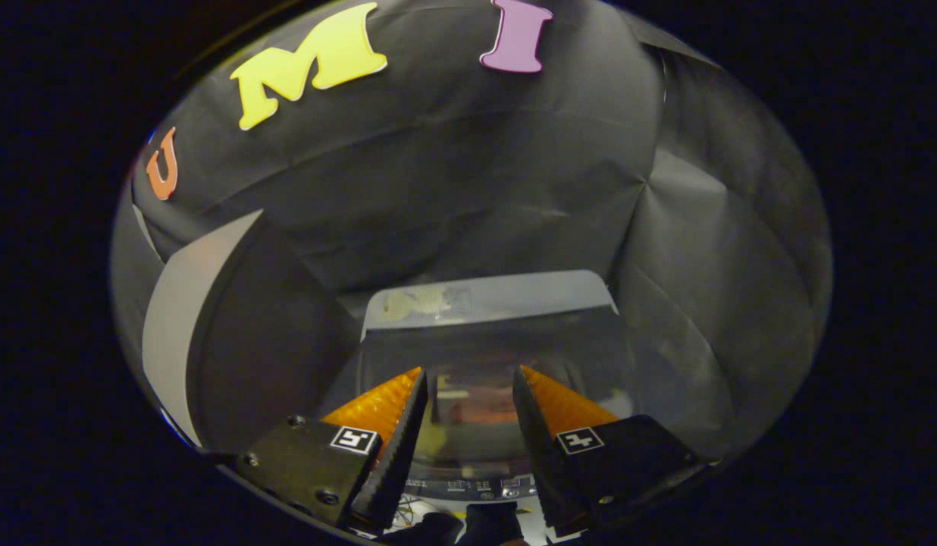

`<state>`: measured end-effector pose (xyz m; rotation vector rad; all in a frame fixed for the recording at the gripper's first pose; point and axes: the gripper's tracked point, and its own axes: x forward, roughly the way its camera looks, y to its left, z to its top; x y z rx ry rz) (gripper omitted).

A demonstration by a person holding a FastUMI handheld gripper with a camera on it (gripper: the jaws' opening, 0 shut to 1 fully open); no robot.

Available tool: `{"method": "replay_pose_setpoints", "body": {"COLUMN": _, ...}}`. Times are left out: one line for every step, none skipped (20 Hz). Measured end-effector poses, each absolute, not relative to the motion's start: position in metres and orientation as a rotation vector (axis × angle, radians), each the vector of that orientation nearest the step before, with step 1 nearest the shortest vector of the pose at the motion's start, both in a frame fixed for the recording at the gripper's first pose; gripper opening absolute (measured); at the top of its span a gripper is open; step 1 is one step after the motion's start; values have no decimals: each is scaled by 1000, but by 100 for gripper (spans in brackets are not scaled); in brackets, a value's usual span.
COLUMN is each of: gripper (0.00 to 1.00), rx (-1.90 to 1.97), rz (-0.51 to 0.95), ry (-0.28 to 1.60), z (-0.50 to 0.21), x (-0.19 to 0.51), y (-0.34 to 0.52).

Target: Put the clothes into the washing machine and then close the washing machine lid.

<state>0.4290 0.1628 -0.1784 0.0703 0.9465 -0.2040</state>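
Claw over the washer, lid looking down, nothing held.

The claw (468, 394) is spread, its fingers apart and pinching nothing, hovering just above the washer (484, 303). The lid (476, 409), dark and see-through, seems to lie shut beyond and between the fingers; through it something reddish, likely the clothes (487, 415), shows inside the tub, though it is too dim to be sure. A control strip (468, 485) sits at the near edge. By this reading the load is in and the closing step is about finished; the next move is probably only to check the lid sits flush and draw the claw clear.
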Motion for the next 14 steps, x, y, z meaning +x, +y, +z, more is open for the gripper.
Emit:
{"method": "replay_pose_setpoints", "body": {"gripper": 72, "rx": 79, "rz": -193, "ry": 956, "z": -186, "x": 422, "y": 168}}
{"method": "replay_pose_setpoints", "body": {"gripper": 72, "rx": 85, "rz": -193, "ry": 964, "z": -193, "x": 418, "y": 170}}
{"method": "replay_pose_setpoints", "body": {"gripper": 72, "rx": 93, "rz": -196, "ry": 971, "z": -197, "x": 411, "y": 171}}
{"method": "replay_pose_setpoints", "body": {"gripper": 72, "rx": 102, "rz": -201, "ry": 978, "z": -200, "x": 404, "y": 171}}
{"method": "replay_pose_setpoints", "body": {"gripper": 72, "rx": 117, "rz": -206, "ry": 984, "z": -203, "x": 399, "y": 171}}
{"method": "replay_pose_setpoints", "body": {"gripper": 72, "rx": 134, "rz": -211, "ry": 987, "z": -205, "x": 395, "y": 171}}
{"method": "replay_pose_setpoints", "body": {"gripper": 72, "rx": 142, "rz": -221, "ry": 989, "z": -206, "x": 392, "y": 169}}
{"method": "replay_pose_setpoints", "body": {"gripper": 72, "rx": 145, "rz": -228, "ry": 989, "z": -206, "x": 391, "y": 168}}
{"method": "replay_pose_setpoints", "body": {"gripper": 72, "rx": 142, "rz": -235, "ry": 988, "z": -206, "x": 389, "y": 167}}
{"method": "replay_pose_setpoints", "body": {"gripper": 72, "rx": 136, "rz": -239, "ry": 984, "z": -204, "x": 388, "y": 166}}
{"method": "replay_pose_setpoints", "body": {"gripper": 72, "rx": 128, "rz": -243, "ry": 975, "z": -200, "x": 387, "y": 167}}
{"method": "replay_pose_setpoints", "body": {"gripper": 72, "rx": 121, "rz": -243, "ry": 958, "z": -193, "x": 385, "y": 169}}
{"method": "replay_pose_setpoints", "body": {"gripper": 72, "rx": 114, "rz": -239, "ry": 929, "z": -182, "x": 382, "y": 174}}
{"method": "replay_pose_setpoints", "body": {"gripper": 72, "rx": 103, "rz": -234, "ry": 896, "z": -171, "x": 382, "y": 182}}
